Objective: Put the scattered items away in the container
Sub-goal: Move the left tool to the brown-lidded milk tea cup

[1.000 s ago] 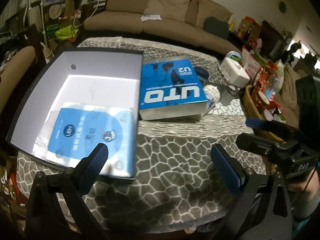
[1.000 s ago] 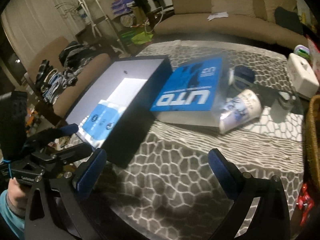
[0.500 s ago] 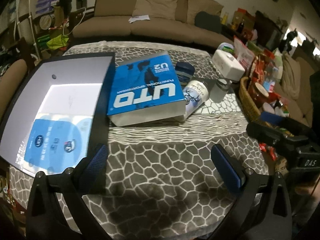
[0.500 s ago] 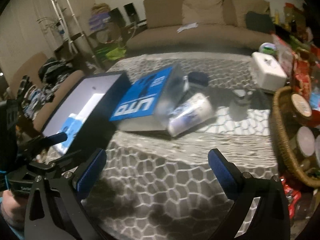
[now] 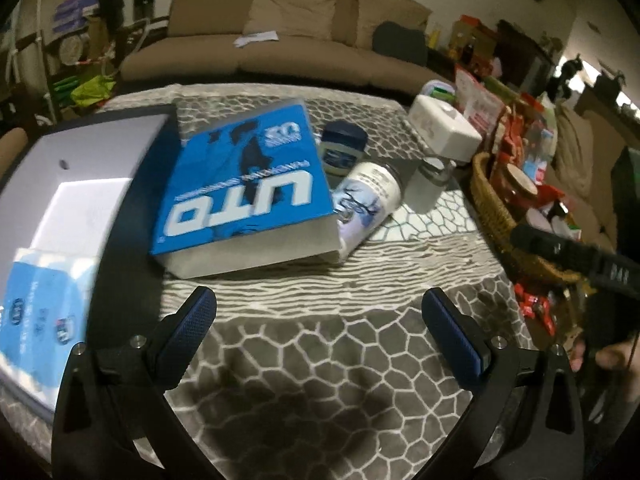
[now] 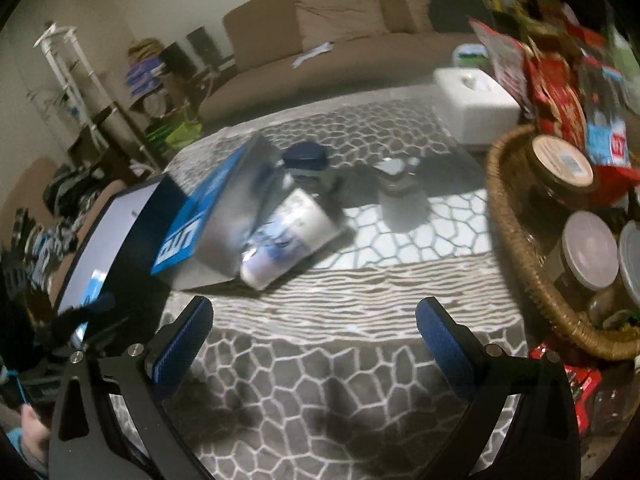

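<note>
- While both grippers hover agape and empty, left and right, above the table
- book lies beside the box
- bottle on its side touches the book

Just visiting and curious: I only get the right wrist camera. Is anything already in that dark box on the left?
Observer: Yes. The left wrist view shows a blue-and-white packet lying at the near end of the box.
Operator: Is the other gripper carrying something?
Observer: No. The left gripper is open and empty, above the patterned cloth.
Operator: What is the blue thing beside the box?
Observer: A thick book lying flat, cover up, printed UTO.
</note>
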`<action>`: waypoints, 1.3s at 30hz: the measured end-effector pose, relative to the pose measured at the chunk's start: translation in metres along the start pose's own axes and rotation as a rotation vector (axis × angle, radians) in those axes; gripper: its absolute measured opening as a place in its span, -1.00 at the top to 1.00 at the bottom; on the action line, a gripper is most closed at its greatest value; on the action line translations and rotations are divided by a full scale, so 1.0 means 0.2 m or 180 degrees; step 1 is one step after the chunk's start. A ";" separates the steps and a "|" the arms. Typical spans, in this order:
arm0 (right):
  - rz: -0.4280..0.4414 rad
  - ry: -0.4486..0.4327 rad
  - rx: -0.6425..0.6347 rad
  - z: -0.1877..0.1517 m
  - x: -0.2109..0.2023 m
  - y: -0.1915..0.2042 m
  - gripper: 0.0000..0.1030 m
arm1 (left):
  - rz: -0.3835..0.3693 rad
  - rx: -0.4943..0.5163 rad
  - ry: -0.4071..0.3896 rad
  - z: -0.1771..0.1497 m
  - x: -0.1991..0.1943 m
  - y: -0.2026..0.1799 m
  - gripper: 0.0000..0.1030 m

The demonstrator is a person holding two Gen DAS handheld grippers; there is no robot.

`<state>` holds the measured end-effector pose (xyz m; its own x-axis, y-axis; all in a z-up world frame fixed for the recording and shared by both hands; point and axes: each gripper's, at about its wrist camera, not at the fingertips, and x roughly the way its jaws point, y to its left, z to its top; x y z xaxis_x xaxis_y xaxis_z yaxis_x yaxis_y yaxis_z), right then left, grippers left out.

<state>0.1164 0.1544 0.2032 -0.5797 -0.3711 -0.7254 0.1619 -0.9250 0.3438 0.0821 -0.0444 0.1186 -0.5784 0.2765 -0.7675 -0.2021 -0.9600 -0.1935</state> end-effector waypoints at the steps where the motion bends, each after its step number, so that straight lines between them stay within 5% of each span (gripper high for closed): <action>1: 0.0025 0.0006 0.0092 0.01 0.01 -0.05 -1.00 | -0.0019 0.0044 0.0012 0.00 0.03 -0.01 -1.00; 9: 0.0235 0.0114 0.0725 0.09 0.19 -0.31 -1.00 | 0.0026 0.0642 0.0035 0.02 0.24 -0.19 -1.00; 20: 0.0409 0.0030 0.0917 0.16 0.24 -0.38 -1.00 | 0.0219 0.1512 -0.0148 0.31 0.49 -0.52 -1.00; 27: 0.0365 0.0090 0.0971 0.16 0.24 -0.44 -1.00 | 0.0394 0.1565 0.0199 0.42 0.75 -0.47 -1.00; 35: 0.0386 0.0159 0.0906 0.16 0.26 -0.44 -1.00 | 0.0373 0.1820 0.0266 0.42 0.80 -0.42 -1.00; 39: 0.0455 0.0187 0.0888 0.16 0.27 -0.41 -1.00 | 0.0431 0.1984 0.0539 0.43 0.88 -0.46 -1.00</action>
<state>0.0457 0.2118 0.1551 -0.5183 -0.5074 -0.6884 0.0084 -0.8080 0.5892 -0.0700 0.0968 0.0536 -0.5089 0.0956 -0.8555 -0.5855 -0.7670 0.2625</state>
